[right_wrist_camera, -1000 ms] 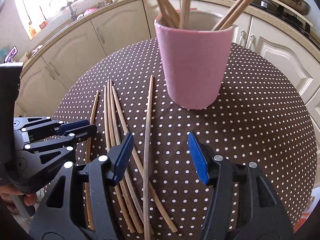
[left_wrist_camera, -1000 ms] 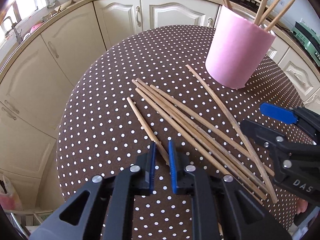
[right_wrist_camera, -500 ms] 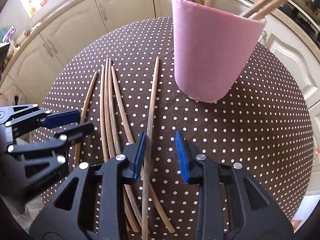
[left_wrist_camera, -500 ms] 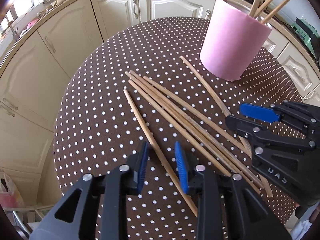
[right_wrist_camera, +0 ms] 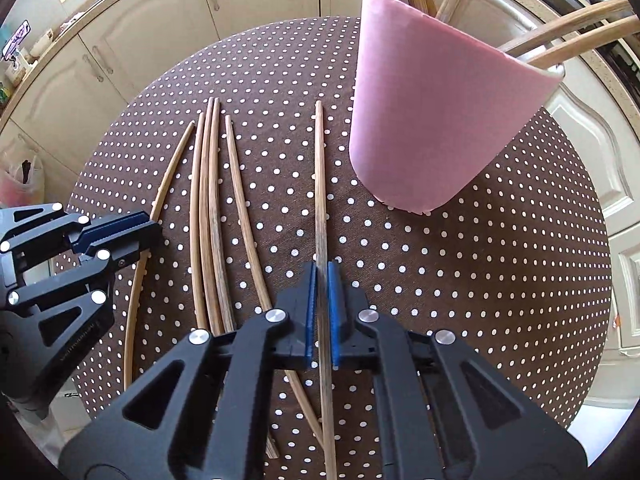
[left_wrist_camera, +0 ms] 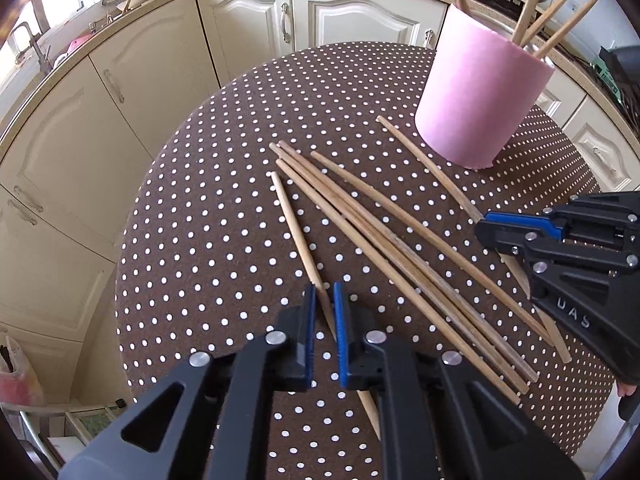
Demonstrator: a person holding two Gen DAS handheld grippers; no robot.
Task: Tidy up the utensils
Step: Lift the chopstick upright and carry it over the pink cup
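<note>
A: On the round bench (left_wrist_camera: 192, 240) with the brown polka-dot cloth: loose wooden chopsticks lie flat, and a pink cup (left_wrist_camera: 480, 96) stands upright toward the far right edge with several chopsticks leaning out of its top.

B: Left gripper (left_wrist_camera: 324, 316)?

A: Fingers drawn nearly together on the leftmost chopstick (left_wrist_camera: 298, 236), which lies apart from the others. The blue pads sit on either side of its near half; the stick runs on under the gripper body toward the camera.

B: And the right gripper (right_wrist_camera: 322, 312)?

A: Same picture. Fingers closed tight on the single chopstick nearest the cup (right_wrist_camera: 319, 184); the stick passes straight between the pads, its far tip on the cloth just beside the cup's base. From the left wrist view the right gripper's closed fingers reach in from the right edge over that stick.

B: The rest?

A: A bundle of four chopsticks (left_wrist_camera: 384, 240) lies between the two gripped ones, close together, untouched, roughly parallel. Cream cabinet doors (left_wrist_camera: 248, 28) curve round behind the bench.
</note>
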